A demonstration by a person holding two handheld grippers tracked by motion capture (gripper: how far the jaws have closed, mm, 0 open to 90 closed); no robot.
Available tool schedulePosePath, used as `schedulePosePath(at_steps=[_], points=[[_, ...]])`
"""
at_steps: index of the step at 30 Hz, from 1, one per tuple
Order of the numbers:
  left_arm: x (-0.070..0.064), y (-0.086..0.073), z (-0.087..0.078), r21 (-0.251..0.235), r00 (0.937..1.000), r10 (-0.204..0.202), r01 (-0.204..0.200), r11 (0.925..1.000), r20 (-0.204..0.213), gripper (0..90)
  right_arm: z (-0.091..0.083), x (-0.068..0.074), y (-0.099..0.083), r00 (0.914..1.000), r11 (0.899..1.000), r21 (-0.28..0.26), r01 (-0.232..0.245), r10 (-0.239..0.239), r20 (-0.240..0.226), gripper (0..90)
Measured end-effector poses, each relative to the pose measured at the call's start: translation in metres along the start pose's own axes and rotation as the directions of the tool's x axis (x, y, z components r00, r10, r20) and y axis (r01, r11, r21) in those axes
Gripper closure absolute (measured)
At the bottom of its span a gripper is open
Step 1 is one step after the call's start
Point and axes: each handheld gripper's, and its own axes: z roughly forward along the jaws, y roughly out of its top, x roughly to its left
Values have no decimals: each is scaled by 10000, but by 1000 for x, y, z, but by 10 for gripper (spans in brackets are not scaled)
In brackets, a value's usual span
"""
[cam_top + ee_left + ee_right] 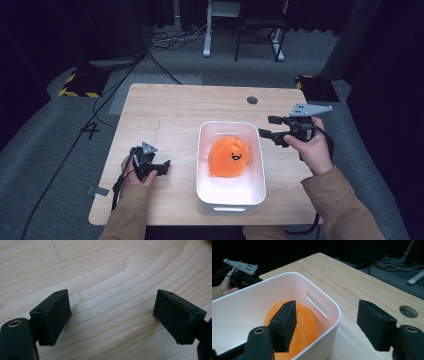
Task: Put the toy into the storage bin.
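The right gripper [267, 127] hovers wide open and empty beside the white bin's [256, 150] rim, likely poised to reach for the orange plush toy [229, 156] lying inside. The left gripper [161, 167], also spread and empty, idles over the table [170, 107]. Its own view shows bare wood grain between its jaws, while the high view reveals the toy's smiling face.

Plush toy [230, 156] in bin [204, 150]
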Motion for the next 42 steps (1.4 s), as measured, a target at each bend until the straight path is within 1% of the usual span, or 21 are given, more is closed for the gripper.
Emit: schedulePosePath(at_steps=[2,3,8,10,11,13,14,16,18,20,21,23,26,28,29,32,35,37,38,39,42], points=[[0,0,0,-8,10000,-3,3,10000,-1,146,-6,-3,-3,9995,9999,94,39,-41,305,305],[1,0,0,-7,10000,-2,2,10000,32,146,-9,-4,-4,9990,9999,117,-40,34,453,302],[2,1,1,-7,10000,44,-44,10000,29,146,-22,-13,-13,9955,9995,185,-269,251,916,281],[2,1,1,-4,10000,45,-45,10000,46,147,-26,-17,-18,9915,9984,407,-403,349,1250,268],[2,1,1,-8,10000,68,-68,10000,36,147,-28,-18,-20,9890,9970,512,-573,496,1394,256],[2,1,1,-8,10000,71,-71,10000,32,146,-31,-21,-24,9836,9948,677,-760,637,1687,249],[2,1,1,-12,10000,54,-54,10000,35,147,-33,-23,-27,9794,9930,779,-888,728,1886,246],[2,1,1,-10,10000,53,-53,10000,32,147,-35,-26,-31,9738,9901,844,-1120,925,2076,240],[2,1,1,-13,10000,52,-52,10000,29,147,-37,-30,-35,9706,9854,937,-1421,1201,2086,235],[2,1,1,-5,10000,70,-70,10000,34,147,-38,-33,-39,9703,9829,1040,-1516,1280,2054,231],[2,1,1,5,10000,62,-62,10000,54,147,-39,-35,-43,9678,9802,1084,-1654,1402,2093,227],[2,1,1,9,10000,69,-69,10000,57,147,-39,-37,-47,9646,9785,1178,-1692,1399,2233,219],[2,1,1,25,9999,59,-59,10000,83,147,-40,-41,-57,9564,9731,1248,-1936,1588,2451,211],[2,1,1,8,10000,80,-80,10000,36,147,-39,-42,-63,9486,9674,1299,-2176,1782,2617,210],[2,1,1,27,10000,81,-81,10000,17,147,-39,-44,-68,9430,9637,1350,-2302,1866,2757,211],[2,1,1,3,10000,81,-81,10000,27,147,-39,-47,-79,9328,9545,1593,-2520,1958,3025,217],[2,1,1,7,10000,85,-85,10000,26,147,-38,-50,-90,9277,9488,1762,-2623,1977,3166,216],[2,1,1,7,10000,81,-81,10000,27,147,-38,-52,-97,9274,9441,1811,-2756,2115,3086,214],[2,1,1,6,10000,83,-83,10000,32,147,-38,-52,-101,9250,9411,1824,-2846,2196,3101,212],[2,1,1,8,10000,81,-81,10000,29,147,-38,-53,-103,9249,9404,1842,-2859,2206,3097,211],[2,1,1,10,10000,84,-84,10000,32,147,-36,-55,-114,9163,9356,1787,-3046,2366,3232,205]])
